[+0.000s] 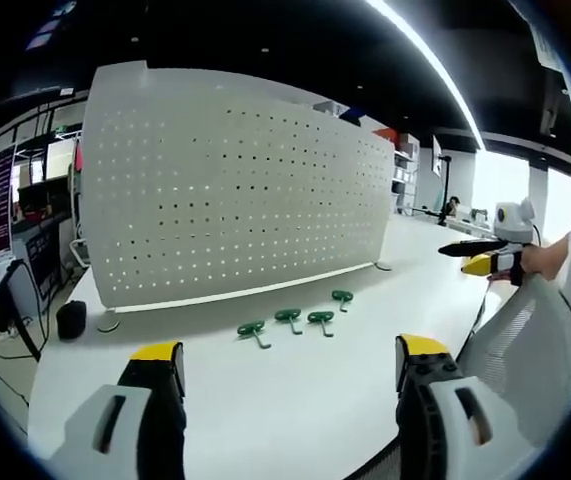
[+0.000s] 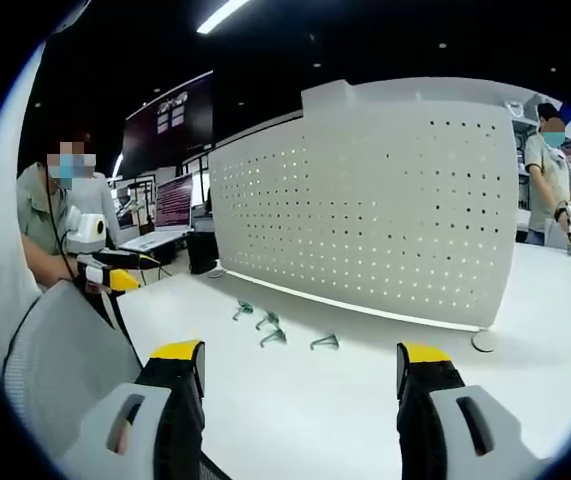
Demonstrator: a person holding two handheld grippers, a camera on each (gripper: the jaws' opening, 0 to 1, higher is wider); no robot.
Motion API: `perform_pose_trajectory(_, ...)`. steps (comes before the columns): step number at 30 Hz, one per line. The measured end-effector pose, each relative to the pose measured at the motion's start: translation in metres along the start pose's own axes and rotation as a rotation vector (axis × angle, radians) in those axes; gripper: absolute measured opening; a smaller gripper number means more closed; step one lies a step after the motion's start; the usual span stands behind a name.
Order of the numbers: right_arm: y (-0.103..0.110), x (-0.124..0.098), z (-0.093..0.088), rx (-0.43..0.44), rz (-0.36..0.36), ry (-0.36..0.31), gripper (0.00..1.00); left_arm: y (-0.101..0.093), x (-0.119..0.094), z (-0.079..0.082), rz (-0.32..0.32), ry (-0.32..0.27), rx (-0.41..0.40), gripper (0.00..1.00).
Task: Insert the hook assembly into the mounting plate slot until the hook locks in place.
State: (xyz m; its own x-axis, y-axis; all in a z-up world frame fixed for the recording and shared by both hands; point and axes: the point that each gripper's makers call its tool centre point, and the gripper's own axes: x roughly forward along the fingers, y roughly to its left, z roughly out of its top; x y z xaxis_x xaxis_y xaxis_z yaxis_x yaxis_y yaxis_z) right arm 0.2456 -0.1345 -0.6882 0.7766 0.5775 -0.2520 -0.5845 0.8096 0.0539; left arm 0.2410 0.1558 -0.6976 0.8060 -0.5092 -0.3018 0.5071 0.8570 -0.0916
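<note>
Four small green plastic hooks lying loose in a row on the white table: first green hook, second, third, fourth, all just in front of the tall white perforated mounting plate, apart from it and from each other. Same hooks in the right gripper view, same upright pegboard plate behind them, standing on round feet. Left hand-held gripper near, well short of the hooks, yellow-tipped jaws spread wide, nothing between them. Right hand-held gripper likewise wide and empty, near edge of the table. Right hand-held gripper also seen at far right in the left gripper view, held by a hand. Grey mesh chair back close by. Monitors and shelving beyond the plate
</note>
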Motion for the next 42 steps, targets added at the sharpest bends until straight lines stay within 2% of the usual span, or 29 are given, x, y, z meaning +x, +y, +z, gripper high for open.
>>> perform_pose_trajectory(6, 0.0, 0.0, 0.003, -0.007, 0.003, 0.0, 0.76, 0.0, -0.001, 0.004, -0.011, -0.005, 0.008, 0.89)
perform_pose_trajectory(12, 0.002, 0.002, 0.004, -0.022, 0.015, 0.008, 0.76, 0.011, 0.002, 0.01, -0.024, -0.026, 0.039, 0.89)
perform_pose_trajectory(15, 0.004, 0.005, 0.008, -0.037, 0.024, 0.002, 0.75, 0.011, 0.007, 0.013, -0.037, -0.017, 0.053, 0.88)
perform_pose_trajectory(26, 0.002, 0.008, 0.012, -0.039, 0.026, -0.001, 0.75, 0.014, 0.02, 0.021, -0.093, 0.022, 0.111, 0.88)
perform_pose_trajectory(34, 0.002, 0.01, 0.013, -0.046, 0.032, -0.002, 0.75, 0.013, 0.029, 0.015, -0.163, 0.086, 0.201, 0.86)
perform_pose_trajectory(42, 0.001, 0.011, 0.018, -0.045, 0.031, -0.013, 0.75, 0.019, 0.047, 0.016, -0.237, 0.143, 0.294, 0.85)
